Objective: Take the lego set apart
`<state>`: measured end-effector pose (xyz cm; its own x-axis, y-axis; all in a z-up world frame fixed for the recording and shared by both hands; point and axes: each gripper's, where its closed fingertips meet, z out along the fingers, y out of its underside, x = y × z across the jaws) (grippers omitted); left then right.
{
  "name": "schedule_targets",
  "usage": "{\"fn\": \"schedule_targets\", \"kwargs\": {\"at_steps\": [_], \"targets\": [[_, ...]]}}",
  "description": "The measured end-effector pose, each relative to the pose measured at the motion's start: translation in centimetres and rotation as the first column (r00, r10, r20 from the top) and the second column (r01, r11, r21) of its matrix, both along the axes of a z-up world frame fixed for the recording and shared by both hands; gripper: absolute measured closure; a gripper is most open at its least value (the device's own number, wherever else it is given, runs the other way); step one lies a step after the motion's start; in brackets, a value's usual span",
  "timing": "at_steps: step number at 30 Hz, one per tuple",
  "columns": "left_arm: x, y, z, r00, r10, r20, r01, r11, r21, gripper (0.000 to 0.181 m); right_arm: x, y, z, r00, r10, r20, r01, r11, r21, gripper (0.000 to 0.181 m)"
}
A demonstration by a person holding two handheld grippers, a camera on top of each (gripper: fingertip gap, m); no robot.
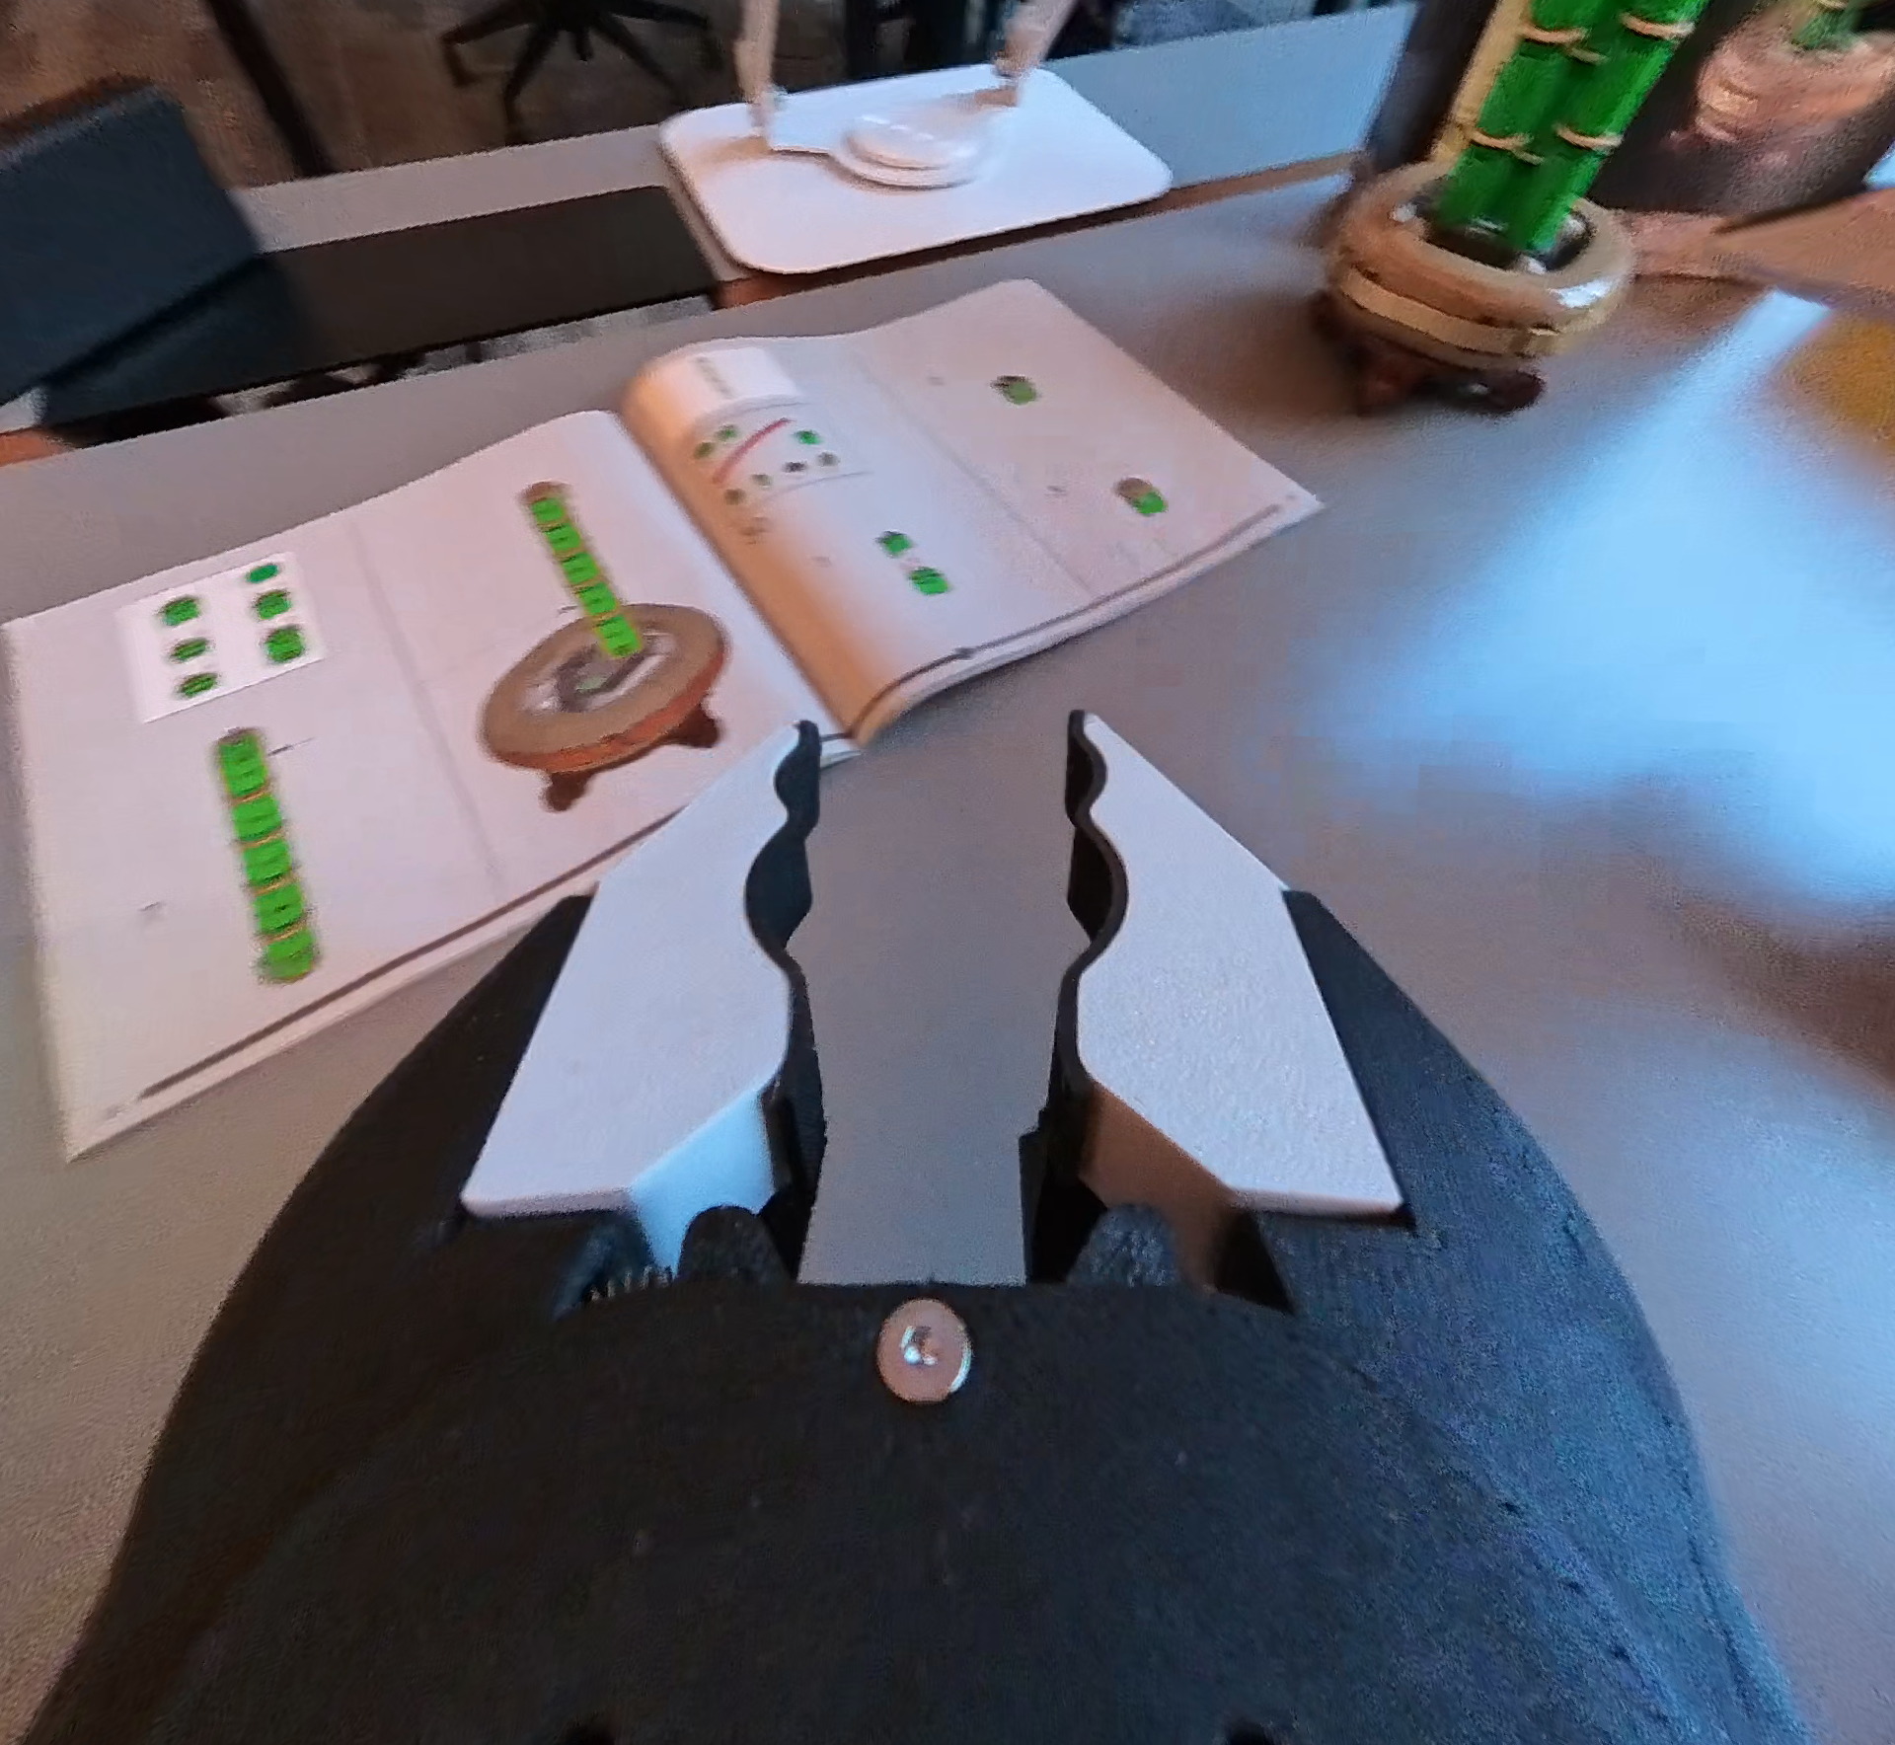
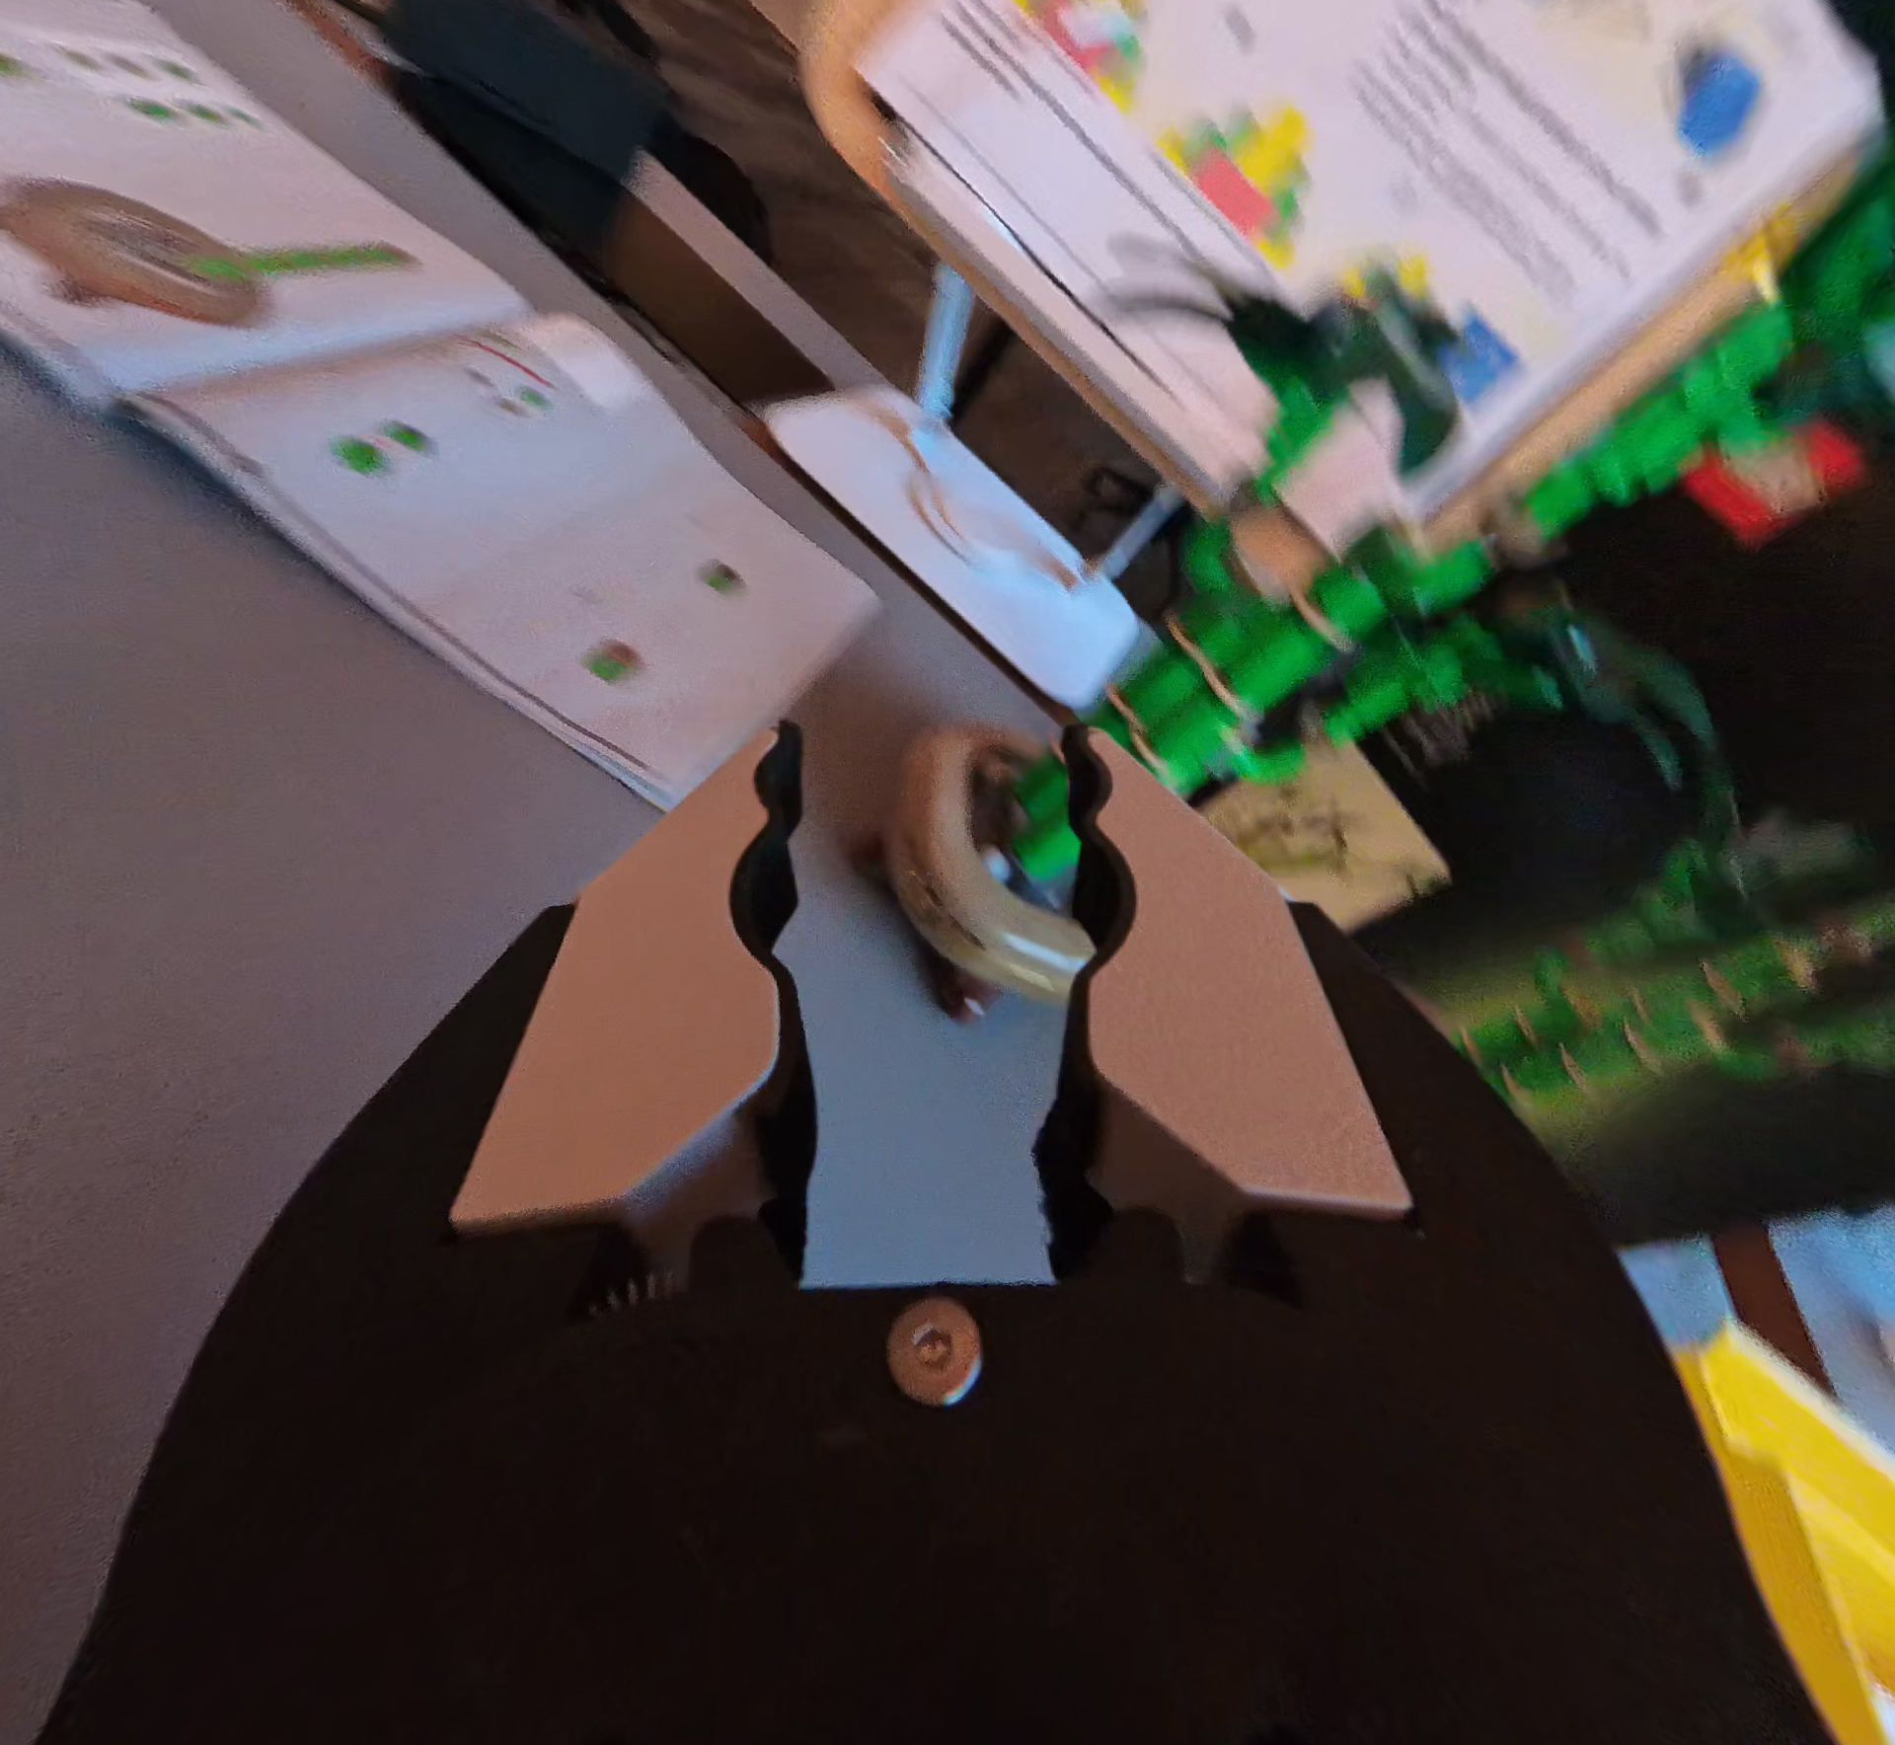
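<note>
Approach step — nothing gripped. Left tongs (image 1: 938, 752) and right tongs (image 2: 928, 763) both parted, empty. Lego bamboo model (image 1: 1477, 260) stands intact at the desk's (image 1: 1333, 773) far right edge; right view blurred, probably nearest its pot. Next: brace pot, grip a stalk.

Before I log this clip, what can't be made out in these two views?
- Left wrist view: the top of the lego bamboo is cut off by the frame edge.
- Right wrist view: motion blur smears the stalks, and the right gripper finger covers part of the tan pot.
- Left wrist view: instruction booklet details are blurred.
</note>
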<state>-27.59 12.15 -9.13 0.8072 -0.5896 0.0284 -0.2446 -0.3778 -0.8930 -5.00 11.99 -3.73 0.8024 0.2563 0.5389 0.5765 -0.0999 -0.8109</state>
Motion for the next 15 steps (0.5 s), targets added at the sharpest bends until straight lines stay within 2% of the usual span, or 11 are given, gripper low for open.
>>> {"fn": "schedule_targets", "kwargs": {"at_steps": [2,6,9,12,15], "targets": [[1.7,-0.7,-0.6,0.999,-0.046,-0.026,0.046,0.999,-0.007,0.134,3.3,1.1,-1.5,0.993,-0.079,-0.085,0.074,0.996,-0.052,0.125],[2.5,-0.9,-2.3,0.986,-0.063,-0.153,0.065,0.998,0.011,0.135,5.4,3.7,-3.4,0.946,-0.117,-0.301,0.072,0.985,-0.157,0.126],[2.2,-0.7,-2.9,0.980,-0.050,-0.194,0.055,0.998,0.021,0.137,5.8,5.1,-4.3,0.941,-0.118,-0.319,0.066,0.983,-0.171,0.139],[2.3,-0.7,-2.7,0.987,-0.051,-0.149,0.052,0.999,0.004,0.137,5.2,6.0,-5.0,0.926,-0.105,-0.362,0.034,0.980,-0.199,0.147],[2.3,-0.6,-2.5,0.992,-0.053,-0.113,0.052,0.999,-0.012,0.137,5.5,6.5,-5.2,0.922,-0.141,-0.362,0.069,0.977,-0.203,0.154]]}}
